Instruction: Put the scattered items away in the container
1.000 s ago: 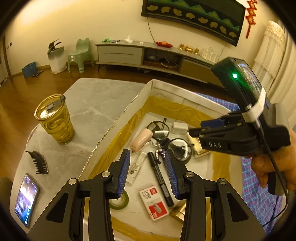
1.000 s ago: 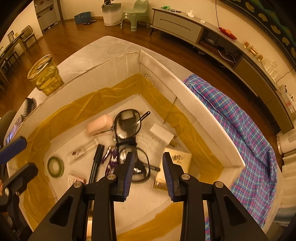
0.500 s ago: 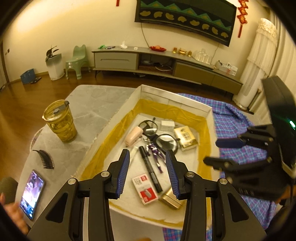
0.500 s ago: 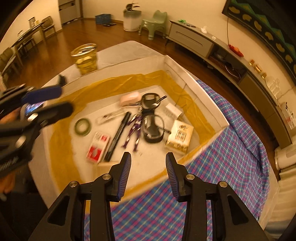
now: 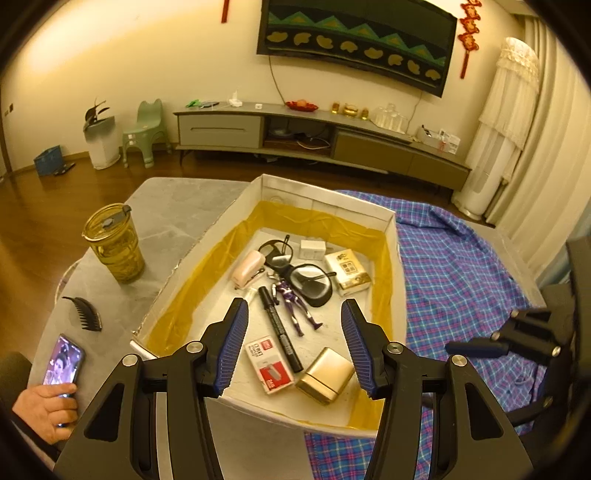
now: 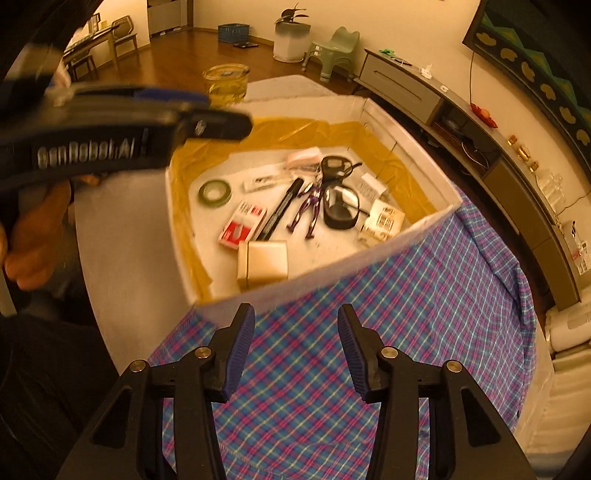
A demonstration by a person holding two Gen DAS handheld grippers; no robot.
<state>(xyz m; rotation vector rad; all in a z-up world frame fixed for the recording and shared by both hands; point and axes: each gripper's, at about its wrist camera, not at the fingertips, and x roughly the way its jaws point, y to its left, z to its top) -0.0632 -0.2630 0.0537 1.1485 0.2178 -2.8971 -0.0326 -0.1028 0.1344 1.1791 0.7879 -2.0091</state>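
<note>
The left wrist view looks steeply down over the white box (image 5: 391, 236), filling centre to 12 o'clock. The right wrist view, over plaid cloth (image 6: 369, 332), sees that box (image 6: 369, 254) toward 11 o'clock.

Place: a home living room, lit warm yellow.
Floor: brown wood boards (image 5: 44, 221).
Wall: a wall-mounted television (image 5: 354, 40) under a patterned cover, with red hanging ornaments (image 5: 468, 33) beside it.
Media unit: a long low grey cabinet (image 5: 317, 140) with a drawer, open shelves, cables and small bottles on top.
Window side: cream curtains (image 5: 546, 155) and a tall white floor-standing unit under a lace cover (image 5: 498, 122).
Corner: a small green child's stool (image 5: 146, 133), a white bin with a plant (image 5: 99, 136).
Further room: dining chairs and a table (image 6: 99, 40).
Counter: a marble-look top (image 5: 173, 210) with a plaid cloth (image 5: 458, 273), a tumbler (image 5: 114, 247), a hair comb (image 5: 84, 313).
</note>
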